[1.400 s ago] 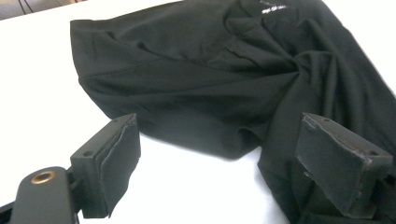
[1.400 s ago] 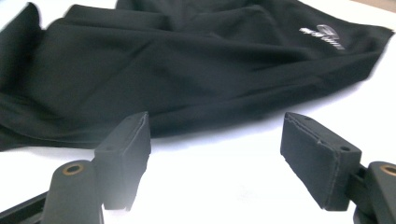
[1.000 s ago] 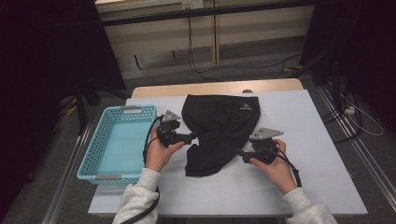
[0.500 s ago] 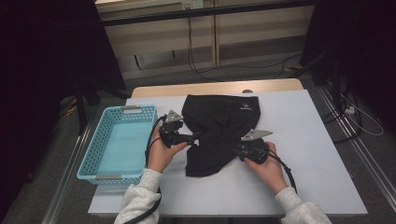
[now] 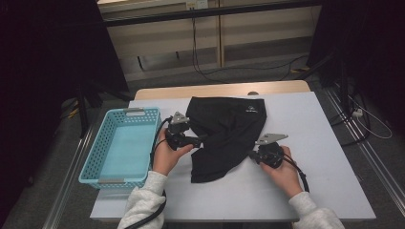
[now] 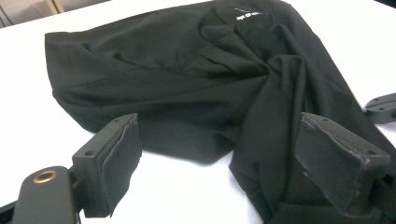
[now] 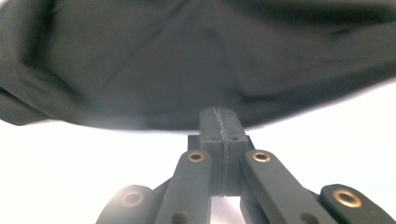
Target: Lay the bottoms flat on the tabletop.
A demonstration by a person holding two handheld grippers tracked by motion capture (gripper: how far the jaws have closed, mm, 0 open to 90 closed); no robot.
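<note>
Basically, right gripper (image 5: 252,155) has just been closing and now sits fully pinched at the black garment's (image 5: 224,133) near right hem; whether cloth is caught, I can't tell, so a lift may come up empty. Left gripper (image 5: 203,140) stands wide at its left edge, mid-table; unpinched, that side could drag. Blue basket (image 5: 98,172) waits along the table's left edge.

The shirt (image 5: 223,133) lies crumpled mid-table (image 5: 325,143), with the basket (image 5: 122,145) sitting on the table well off to its left. The left gripper (image 5: 199,140) is between basket and shirt, right at the shirt's left edge. The right gripper (image 5: 252,155) is at the shirt's right edge, a bit nearer the person.
</note>
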